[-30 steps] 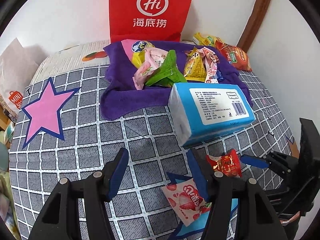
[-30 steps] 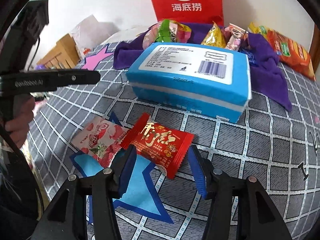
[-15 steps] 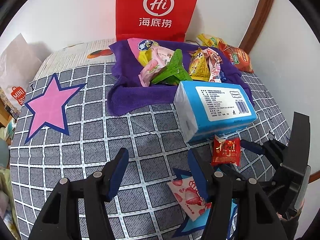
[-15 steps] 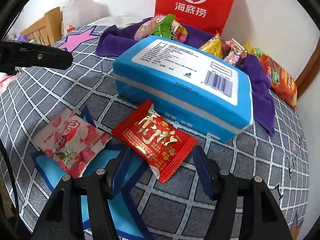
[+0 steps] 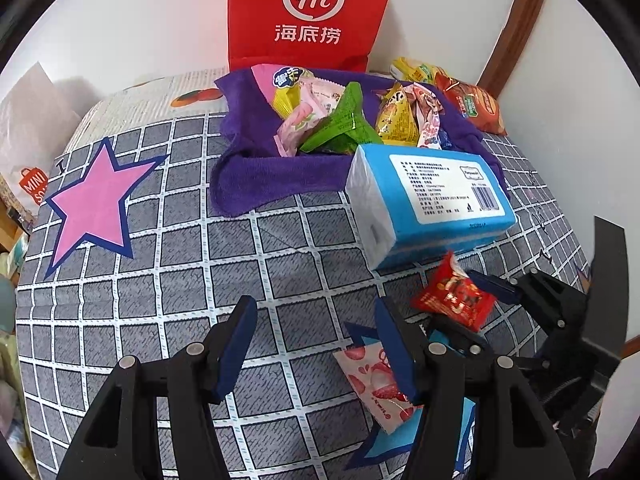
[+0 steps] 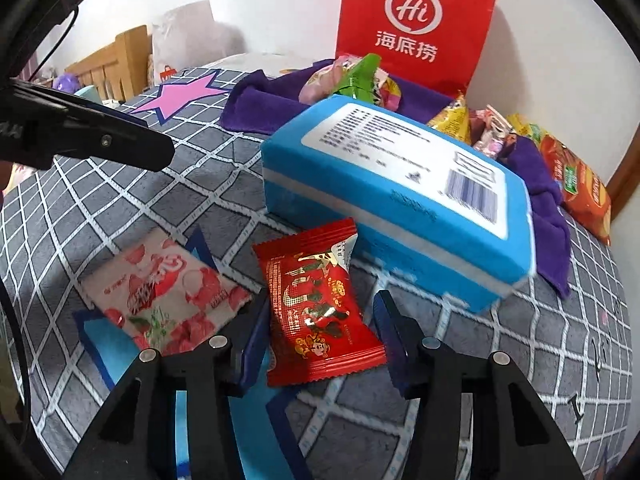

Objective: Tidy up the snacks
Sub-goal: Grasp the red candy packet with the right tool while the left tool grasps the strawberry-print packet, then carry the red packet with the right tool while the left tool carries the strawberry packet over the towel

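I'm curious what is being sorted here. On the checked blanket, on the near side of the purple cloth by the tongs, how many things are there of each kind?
Snack packets: 2 (red packet, strawberry-print packet)
Tissue packs: 1 (blue tissue pack)
Total: 3

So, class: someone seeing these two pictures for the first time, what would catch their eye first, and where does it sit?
Probably the red candy packet, tilted up between the open fingers of the right gripper, just in front of the big blue tissue pack on the grey checked bedspread. Next, the red bag with the white Hi logo standing against the wall, behind a heap of bright snacks on a purple towel.
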### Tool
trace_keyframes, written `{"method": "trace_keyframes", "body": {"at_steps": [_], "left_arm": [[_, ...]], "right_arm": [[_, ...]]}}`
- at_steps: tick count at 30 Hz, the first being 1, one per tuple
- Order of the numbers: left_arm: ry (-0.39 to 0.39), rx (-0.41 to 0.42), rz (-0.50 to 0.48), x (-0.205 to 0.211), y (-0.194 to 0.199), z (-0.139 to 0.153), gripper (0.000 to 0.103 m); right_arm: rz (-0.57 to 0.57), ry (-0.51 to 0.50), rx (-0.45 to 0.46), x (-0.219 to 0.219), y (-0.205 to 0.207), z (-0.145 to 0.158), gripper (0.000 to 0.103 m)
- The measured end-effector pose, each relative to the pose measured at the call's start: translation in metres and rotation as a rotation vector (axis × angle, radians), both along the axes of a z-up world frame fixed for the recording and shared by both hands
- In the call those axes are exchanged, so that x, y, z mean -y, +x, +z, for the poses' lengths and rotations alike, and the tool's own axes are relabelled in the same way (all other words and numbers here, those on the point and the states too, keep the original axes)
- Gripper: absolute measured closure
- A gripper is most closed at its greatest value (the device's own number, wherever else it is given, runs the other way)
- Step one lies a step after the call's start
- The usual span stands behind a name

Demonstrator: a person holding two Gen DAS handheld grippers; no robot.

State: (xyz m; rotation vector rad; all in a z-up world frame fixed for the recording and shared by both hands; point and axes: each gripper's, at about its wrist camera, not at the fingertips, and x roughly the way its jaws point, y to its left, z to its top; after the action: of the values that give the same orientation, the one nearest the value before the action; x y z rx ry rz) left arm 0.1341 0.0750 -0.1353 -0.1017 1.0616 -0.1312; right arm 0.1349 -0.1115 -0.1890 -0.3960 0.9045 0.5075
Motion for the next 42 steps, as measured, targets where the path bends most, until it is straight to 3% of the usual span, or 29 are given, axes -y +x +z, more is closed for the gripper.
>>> {"method": "trace_keyframes", "body": {"at_steps": [7,16,21,27,33,42], "left_arm": [[-0.004,-0.033,-0.028,0.018,-0.004,-0.013,0.044],[-0.104,-0.125,-0.044,0.03,-0.018,-0.045,0.041],[-0.05,-0.123,-0.06,0.05,-0.021,-0.047,0.036],[0.132,-0.054,-0.102,0.083,-0.029,-0.053,0.035],[0.098,-0.033,-0.102,0.085,-0.034,-0.048,0.066],[0.027,-0.037,-0.097,0.072,-0.038,-0.04,0.072]], "right_arm": [[-0.091,0.035,-0.023,0.034,-0.017,0.006,0.053],[-0.237,0.097,-0.071,0.08,-0.021,0.005,0.053],[-0.249,0.113,-0.062,0.084,-0.026,0.004,0.053],[-0.259,0.133,-0.062,0.088,-0.03,0.004,0.053],[-0.277,0.142,-0.058,0.092,-0.034,0.005,0.053],[-0.316,0.16,-0.053,0.104,-0.033,0.011,0.053]]}}
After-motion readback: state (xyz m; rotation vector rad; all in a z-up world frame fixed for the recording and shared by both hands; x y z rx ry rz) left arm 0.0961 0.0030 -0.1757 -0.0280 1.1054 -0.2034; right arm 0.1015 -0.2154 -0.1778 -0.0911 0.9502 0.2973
